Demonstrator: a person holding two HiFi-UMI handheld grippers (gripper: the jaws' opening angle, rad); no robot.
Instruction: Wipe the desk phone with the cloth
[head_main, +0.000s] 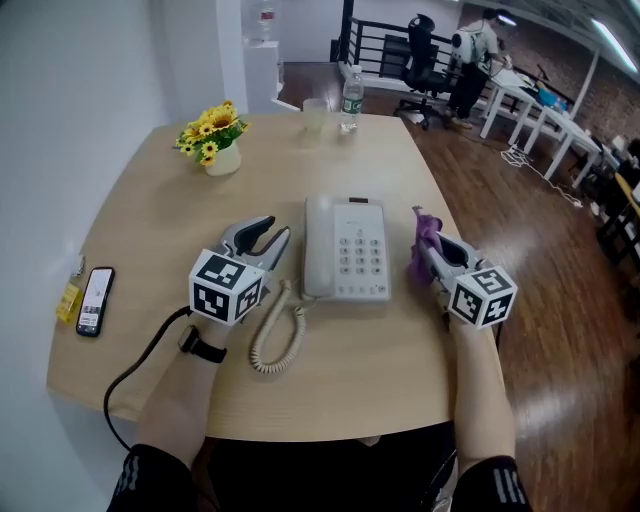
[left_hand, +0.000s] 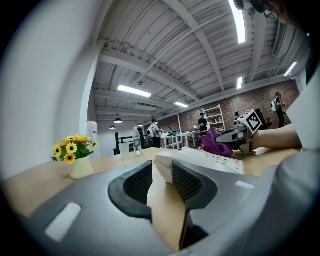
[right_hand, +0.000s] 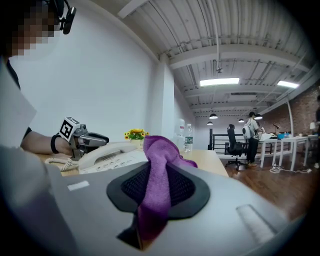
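Observation:
A cream desk phone (head_main: 345, 248) lies on the round wooden table (head_main: 330, 160), its coiled cord (head_main: 278, 336) trailing to the front left. My left gripper (head_main: 271, 232) rests on the table just left of the phone, open, with nothing between its fingers (left_hand: 186, 181). My right gripper (head_main: 428, 238) sits just right of the phone, shut on a purple cloth (head_main: 424, 240). In the right gripper view the cloth (right_hand: 157, 180) is pinched between the pads and sticks up past them, with the phone (right_hand: 107, 155) off to the left.
A pot of yellow flowers (head_main: 214, 137), a clear cup (head_main: 314, 117) and a water bottle (head_main: 350, 97) stand at the table's far side. A black mobile (head_main: 95, 300) and a yellow tag (head_main: 69, 297) lie at the left edge. People and office chairs are far behind.

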